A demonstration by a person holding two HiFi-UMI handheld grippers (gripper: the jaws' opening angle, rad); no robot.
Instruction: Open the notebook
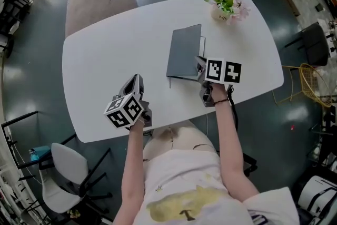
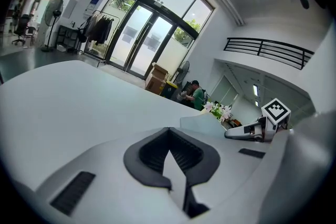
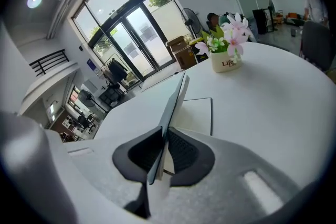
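Observation:
A grey notebook (image 1: 184,52) lies on the white table (image 1: 105,60). Its cover is lifted on edge, with a white page (image 1: 202,46) showing beneath it. My right gripper (image 1: 199,67) is shut on the near edge of that cover. In the right gripper view the cover (image 3: 176,94) stands upright between the pads (image 3: 181,152), above the open page (image 3: 195,113). My left gripper (image 1: 138,79) hovers near the table's front left, apart from the notebook. In the left gripper view its jaws (image 2: 169,134) meet at the tips with nothing between them, and the raised cover (image 2: 202,122) shows ahead.
A small pot of pink flowers (image 1: 225,8) stands at the far right of the table, beyond the notebook. A white chair (image 1: 68,171) stands at the near left, a black chair (image 1: 316,42) at the right. Cables lie on the floor behind the table.

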